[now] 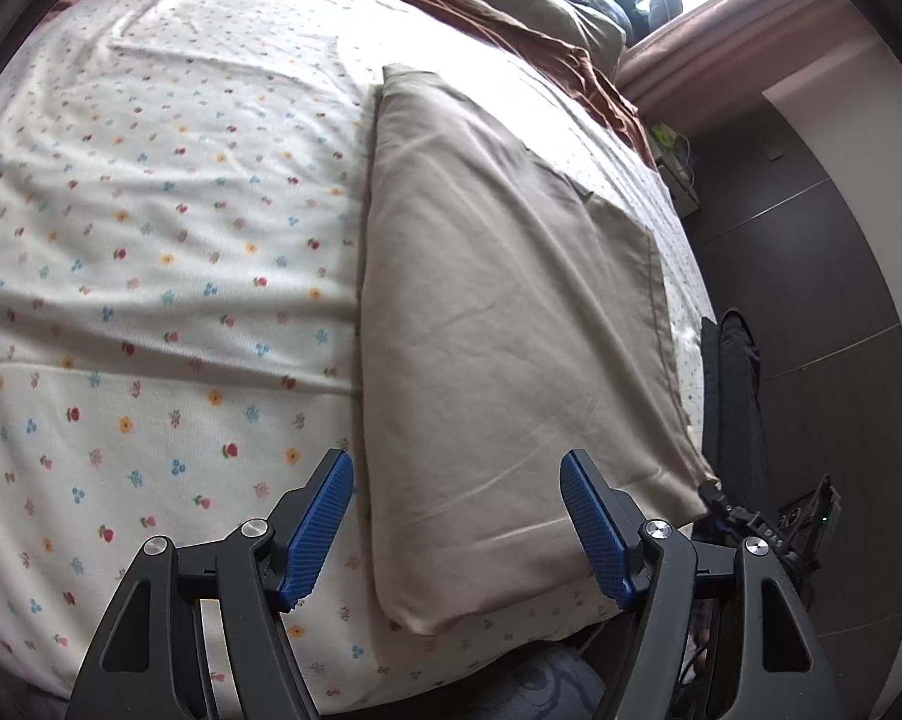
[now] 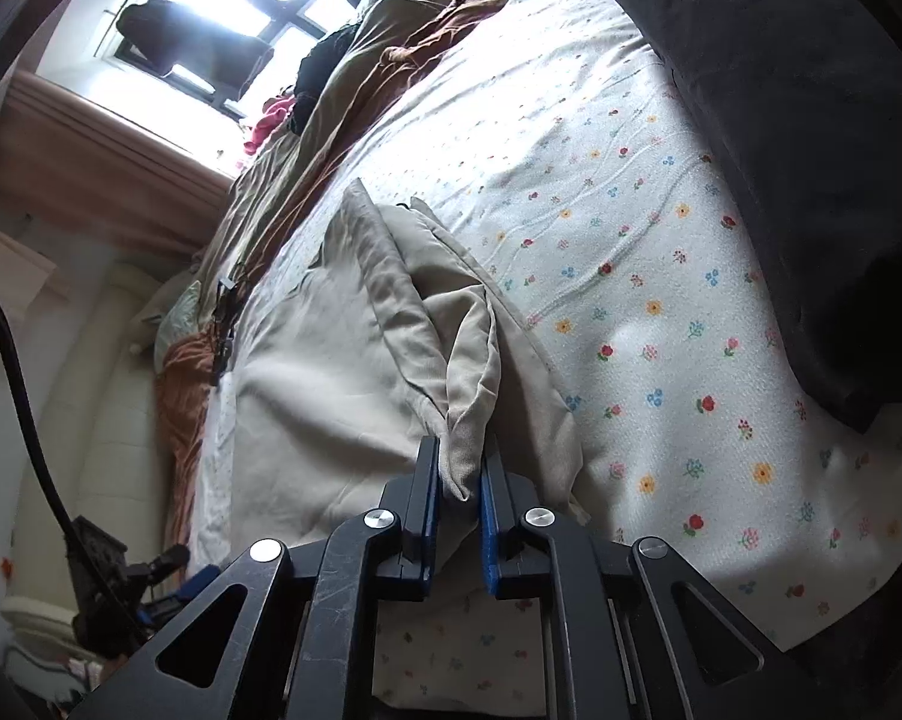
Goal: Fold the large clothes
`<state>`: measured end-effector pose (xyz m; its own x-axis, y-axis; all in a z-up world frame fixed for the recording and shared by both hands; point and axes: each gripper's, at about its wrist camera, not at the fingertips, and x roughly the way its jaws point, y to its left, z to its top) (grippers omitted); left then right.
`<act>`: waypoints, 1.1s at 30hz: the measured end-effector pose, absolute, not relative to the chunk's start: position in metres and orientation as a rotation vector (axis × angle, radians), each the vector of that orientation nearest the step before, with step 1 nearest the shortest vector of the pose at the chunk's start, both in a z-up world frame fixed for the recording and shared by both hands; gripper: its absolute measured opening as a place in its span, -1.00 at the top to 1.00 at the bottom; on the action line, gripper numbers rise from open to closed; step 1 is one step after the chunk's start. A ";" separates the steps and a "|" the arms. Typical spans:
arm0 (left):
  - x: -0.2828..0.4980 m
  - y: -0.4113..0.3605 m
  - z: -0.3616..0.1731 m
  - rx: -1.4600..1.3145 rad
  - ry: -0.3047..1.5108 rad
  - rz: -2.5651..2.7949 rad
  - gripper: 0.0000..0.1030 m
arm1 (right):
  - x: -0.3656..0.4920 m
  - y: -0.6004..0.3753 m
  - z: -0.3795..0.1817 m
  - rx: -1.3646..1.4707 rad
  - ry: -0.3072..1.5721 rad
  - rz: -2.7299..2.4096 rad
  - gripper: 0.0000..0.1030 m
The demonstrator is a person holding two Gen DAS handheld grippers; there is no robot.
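Now mid-fold: right gripper (image 2: 458,480) pinches the beige cloth (image 2: 342,396); left gripper (image 1: 457,516), wide open and empty, must grab its near edge.

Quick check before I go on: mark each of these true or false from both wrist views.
1. The right gripper is clamped on a bunch of the beige cloth. True.
2. The left gripper is shut on the cloth. False: it is open, with nothing pinched between its blue pads.
3. The beige cloth lies on a floral bedsheet. True.
4. The bedsheet is plain white. False: it has small coloured flowers all over it.
5. A dark pillow lies on the bed in the right wrist view. True.
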<state>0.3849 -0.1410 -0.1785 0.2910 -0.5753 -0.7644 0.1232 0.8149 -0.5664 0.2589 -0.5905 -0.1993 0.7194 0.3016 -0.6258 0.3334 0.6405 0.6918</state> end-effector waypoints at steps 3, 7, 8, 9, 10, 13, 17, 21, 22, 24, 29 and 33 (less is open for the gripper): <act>0.378 -0.138 -0.198 -0.436 1.231 -0.474 -0.01 | 0.248 -0.590 -0.202 0.916 0.787 -0.029 0.80; 0.368 -0.139 -0.212 -0.453 1.255 -0.500 0.19 | 0.241 -0.590 -0.215 0.933 0.808 -0.048 0.80; 0.365 -0.139 -0.213 -0.447 1.250 -0.500 0.20 | 0.240 -0.591 -0.219 0.943 0.812 -0.054 0.81; 0.363 -0.140 -0.212 -0.439 1.247 -0.504 0.20 | 0.239 -0.591 -0.221 0.950 0.815 -0.060 0.81; 0.361 -0.140 -0.212 -0.432 1.246 -0.507 0.20 | 0.238 -0.591 -0.221 0.951 0.817 -0.067 0.81; 0.357 -0.138 -0.209 -0.421 1.247 -0.511 0.20 | 0.238 -0.586 -0.215 0.921 0.832 -0.092 0.78; 0.366 -0.135 -0.204 -0.440 1.243 -0.504 0.19 | 0.242 -0.590 -0.199 0.863 0.849 -0.149 0.28; 0.379 -0.131 -0.201 -0.467 1.233 -0.498 0.01 | 0.253 -0.603 -0.181 0.803 0.812 -0.150 -0.24; 0.383 -0.131 -0.201 -0.472 1.230 -0.492 -0.03 | 0.258 -0.605 -0.178 0.792 0.812 -0.143 -0.24; 0.391 -0.131 -0.200 -0.478 1.223 -0.481 -0.08 | 0.273 -0.611 -0.172 0.768 0.817 -0.132 -0.24; 0.418 -0.135 -0.202 -0.490 1.223 -0.472 -0.09 | 0.320 -0.613 -0.158 0.700 0.842 -0.087 -0.24; 0.442 -0.138 -0.204 -0.488 1.217 -0.459 -0.09 | 0.365 -0.608 -0.154 0.642 0.886 -0.049 -0.24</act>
